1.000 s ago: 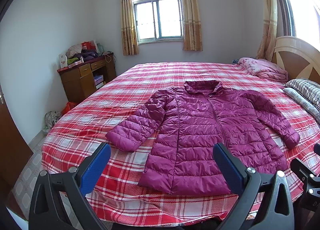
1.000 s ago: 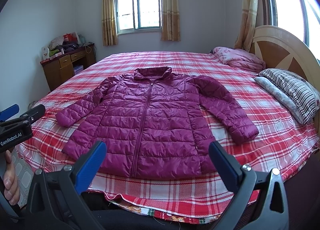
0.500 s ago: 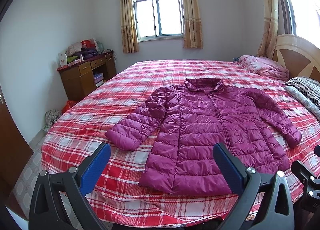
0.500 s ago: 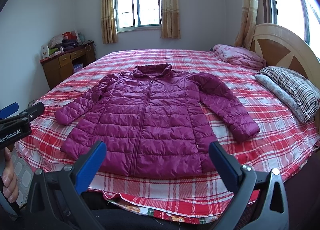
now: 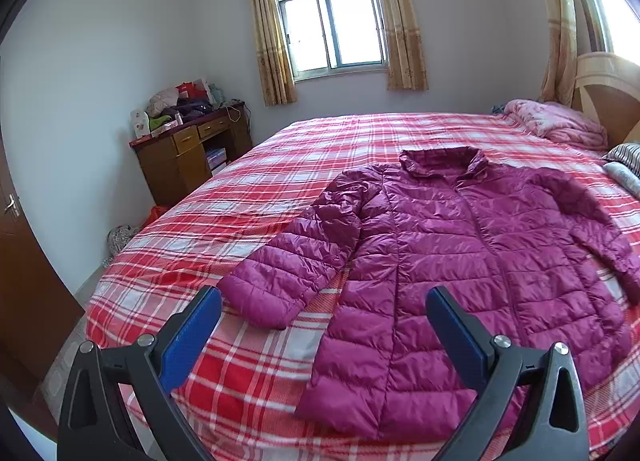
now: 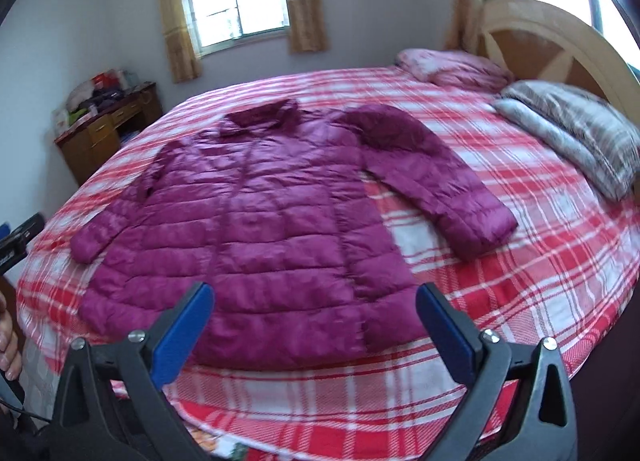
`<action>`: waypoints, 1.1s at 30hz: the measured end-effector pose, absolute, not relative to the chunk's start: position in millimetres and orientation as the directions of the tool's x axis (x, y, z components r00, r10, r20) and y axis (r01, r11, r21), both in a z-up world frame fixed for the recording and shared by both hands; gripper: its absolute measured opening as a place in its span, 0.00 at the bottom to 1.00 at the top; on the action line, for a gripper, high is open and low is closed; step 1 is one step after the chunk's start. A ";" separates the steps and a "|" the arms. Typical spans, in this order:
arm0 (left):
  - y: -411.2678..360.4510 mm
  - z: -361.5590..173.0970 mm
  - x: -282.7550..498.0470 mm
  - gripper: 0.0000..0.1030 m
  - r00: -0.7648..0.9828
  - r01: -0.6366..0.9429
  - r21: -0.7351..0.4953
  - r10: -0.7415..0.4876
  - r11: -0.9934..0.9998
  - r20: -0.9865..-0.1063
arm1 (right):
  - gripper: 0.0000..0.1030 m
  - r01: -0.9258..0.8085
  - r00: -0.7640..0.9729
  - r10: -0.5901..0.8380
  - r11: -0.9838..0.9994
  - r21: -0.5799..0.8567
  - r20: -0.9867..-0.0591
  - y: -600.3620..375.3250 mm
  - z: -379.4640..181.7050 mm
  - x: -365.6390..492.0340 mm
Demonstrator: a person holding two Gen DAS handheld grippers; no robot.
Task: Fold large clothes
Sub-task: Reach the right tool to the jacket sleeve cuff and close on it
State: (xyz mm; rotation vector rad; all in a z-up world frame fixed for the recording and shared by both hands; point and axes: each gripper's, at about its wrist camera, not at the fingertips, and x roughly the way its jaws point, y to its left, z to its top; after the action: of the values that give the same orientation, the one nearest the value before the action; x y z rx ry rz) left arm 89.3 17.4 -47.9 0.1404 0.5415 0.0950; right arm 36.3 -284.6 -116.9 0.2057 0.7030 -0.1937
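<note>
Your left gripper [image 5: 323,325] has two black plastic fingers [image 5: 120,377] that curve inward like a caliper, each with a triangular cut-out near its base. Blue flat pads [image 5: 192,337] line the inner faces, and each finger carries two round silver screws [image 5: 146,339]. Your right gripper [image 6: 314,321] is built the same: black curved fingers [image 6: 516,373], blue pads [image 6: 182,331], silver screws [image 6: 489,335]. At the left edge of the right wrist view, the left gripper's black body bears white lettering, too cut off to read, and your hand [image 6: 8,345] shows beside a thin black cable [image 6: 14,403]
</note>
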 end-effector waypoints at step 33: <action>-10.3 -156.5 315.2 0.99 0.738 -0.080 0.314 0.268 0.946 -0.619 | 0.13 0.643 0.580 -0.380 0.757 0.119 -0.721 -525.8 -131.4 151.2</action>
State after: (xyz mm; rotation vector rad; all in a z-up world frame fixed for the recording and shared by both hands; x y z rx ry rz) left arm 315.2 -10.3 -156.5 0.2762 0.7174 0.1932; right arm 151.3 -525.8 -131.4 0.3920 0.7350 -0.6157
